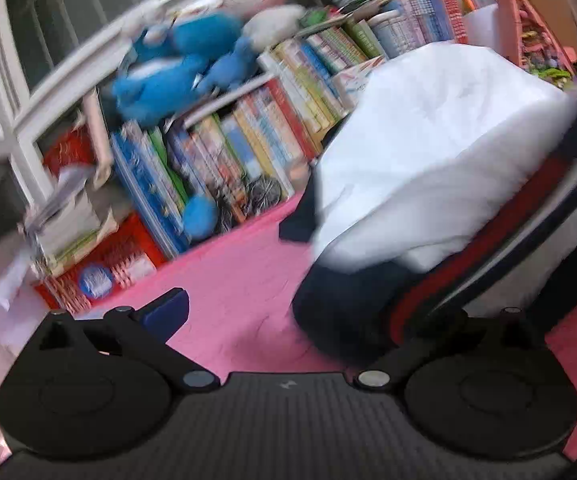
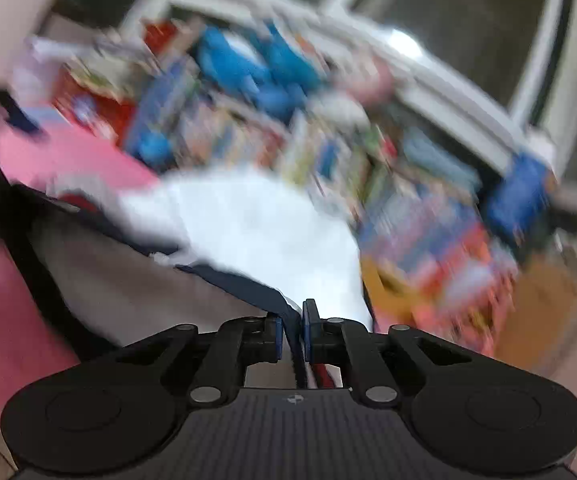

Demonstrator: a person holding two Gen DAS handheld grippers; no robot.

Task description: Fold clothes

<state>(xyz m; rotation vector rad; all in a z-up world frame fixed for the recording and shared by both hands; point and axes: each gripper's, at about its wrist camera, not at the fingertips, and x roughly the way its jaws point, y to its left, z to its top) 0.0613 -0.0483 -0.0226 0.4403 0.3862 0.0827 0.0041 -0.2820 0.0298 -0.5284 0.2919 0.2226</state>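
right gripper pinched on navy edge of shirt | left gripper wide, holds nothing | shirt lifted over pink mat, right of bookshelf | views blurred | I'd keep the pinch firm, catch the far hem with left, lay it flat

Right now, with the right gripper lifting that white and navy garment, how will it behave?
The garment probably stays floppy: it drapes in soft folds from the shut right gripper. It seems light, billowing above the pink surface. Its unheld end will likely sag.
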